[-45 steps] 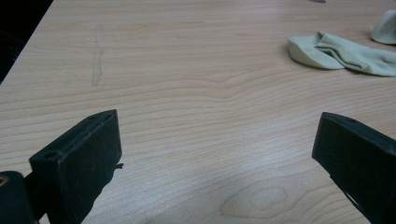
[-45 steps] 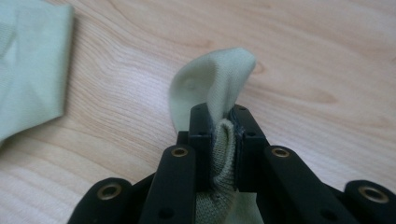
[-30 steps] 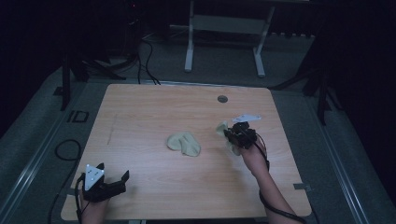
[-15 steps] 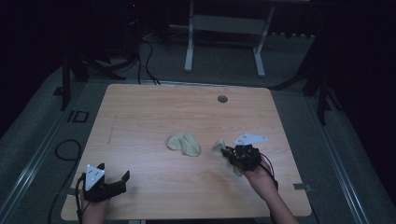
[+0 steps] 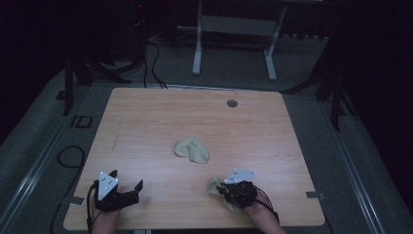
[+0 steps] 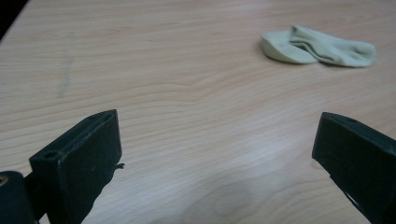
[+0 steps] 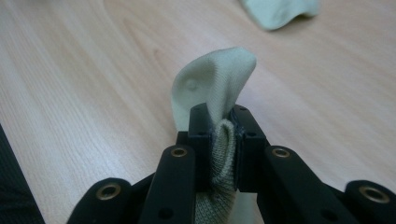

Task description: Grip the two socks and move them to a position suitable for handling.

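A pale green sock [image 5: 192, 149] lies folded near the middle of the wooden table [image 5: 160, 117]; it also lies ahead and to the right in the left gripper view [image 6: 320, 45]. My right gripper [image 5: 225, 189] is low at the table's front right, shut on a second pale green sock [image 7: 212, 88] whose fabric bunches up between the jaws. That sock's ends poke out beside the gripper [image 5: 213, 185]. My left gripper [image 5: 127, 189] rests at the front left, jaws wide open over bare wood, nothing between them.
A round grommet hole [image 5: 232, 103] sits near the table's far edge. Beyond the table stand a white metal frame [image 5: 234, 29] and dark cables [image 5: 151, 53] on the grey floor. The front table edge is close under both hands.
My right gripper has carried its sock from the table's right middle toward the front edge, nearer the person. The left gripper and the folded sock have stayed put.
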`<state>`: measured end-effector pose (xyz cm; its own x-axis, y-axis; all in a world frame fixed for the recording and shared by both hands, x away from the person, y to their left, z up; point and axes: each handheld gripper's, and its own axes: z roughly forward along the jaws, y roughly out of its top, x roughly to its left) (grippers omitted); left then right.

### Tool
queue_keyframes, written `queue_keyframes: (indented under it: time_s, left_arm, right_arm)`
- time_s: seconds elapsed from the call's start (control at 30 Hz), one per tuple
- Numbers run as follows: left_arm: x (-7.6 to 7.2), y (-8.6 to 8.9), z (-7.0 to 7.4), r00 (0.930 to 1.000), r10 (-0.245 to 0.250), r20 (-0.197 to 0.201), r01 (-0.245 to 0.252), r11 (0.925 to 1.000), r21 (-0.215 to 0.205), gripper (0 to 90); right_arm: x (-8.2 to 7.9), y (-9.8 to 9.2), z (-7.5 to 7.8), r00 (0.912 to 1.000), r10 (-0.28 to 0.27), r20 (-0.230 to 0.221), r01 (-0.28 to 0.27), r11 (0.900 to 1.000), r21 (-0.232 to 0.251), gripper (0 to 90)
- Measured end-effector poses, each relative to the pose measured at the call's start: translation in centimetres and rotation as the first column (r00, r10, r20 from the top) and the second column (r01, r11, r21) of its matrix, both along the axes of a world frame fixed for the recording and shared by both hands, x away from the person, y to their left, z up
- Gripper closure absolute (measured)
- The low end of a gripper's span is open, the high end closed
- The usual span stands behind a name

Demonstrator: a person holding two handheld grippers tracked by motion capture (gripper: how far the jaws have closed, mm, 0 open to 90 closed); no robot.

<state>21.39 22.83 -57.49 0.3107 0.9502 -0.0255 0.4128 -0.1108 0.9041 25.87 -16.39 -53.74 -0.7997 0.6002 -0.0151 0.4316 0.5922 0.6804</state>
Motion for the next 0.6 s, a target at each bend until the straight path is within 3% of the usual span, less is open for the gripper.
queue_keyframes:
  time_s: [0.13, 0.23, 0.3, 0.37, 0.43, 0.47, 0.5, 0.6]
  left_arm:
    - [0.0, -0.5, 0.1, 0.9998, -0.019, -0.001, 0.019, 0.9998, 0.004, 1.3]
    - [-0.1, -0.9, 0.4, 0.9998, -0.014, -0.014, 0.014, 0.9999, -0.008, 1.3]
    - [-0.2, -1.1, 0.5, 0.9997, -0.018, -0.018, 0.017, 0.9997, -0.015, 1.3]
    - [-0.3, -1.4, 0.6, 0.9995, -0.031, -0.008, 0.031, 0.9995, -0.002, 1.3]
    - [-0.2, -1.8, 0.7, 0.9991, -0.042, 0.003, 0.041, 0.9977, 0.053, 1.3]
    - [-0.2, -1.8, 0.7, 0.9991, -0.042, 0.003, 0.041, 0.9977, 0.053, 1.3]
    - [-0.2, -2.3, 0.9, 0.9989, -0.045, 0.012, 0.043, 0.9947, 0.093, 1.3]
    - [-0.3, -2.9, 1.1, 0.9974, -0.069, 0.017, 0.068, 0.9945, 0.080, 1.3]
  right_arm:
    - [0.2, 0.6, -0.8, 0.9999, 0.016, 0.004, -0.016, 1.000, -0.018, 80.4]
    - [0.8, 1.4, -1.5, 0.9977, 0.067, -0.010, -0.067, 0.997, -0.029, 78.4]
    - [0.8, 1.8, -2.1, 0.9955, 0.095, -0.006, -0.095, 0.994, -0.061, 70.6]
    - [0.8, 1.9, -2.1, 0.9934, 0.113, -0.018, -0.114, 0.992, -0.049, 61.8]
    - [0.7, 2.1, -2.3, 0.9936, 0.113, -0.004, -0.113, 0.992, -0.052, 52.2]
    - [0.6, 2.3, -2.4, 0.9938, 0.111, 0.004, -0.111, 0.993, -0.047, 49.1]
    - [0.5, 2.4, -2.5, 0.9939, 0.110, 0.009, -0.109, 0.993, -0.048, 47.1]
    - [0.3, 2.7, -2.7, 0.9948, 0.099, 0.022, -0.098, 0.994, -0.039, 42.3]
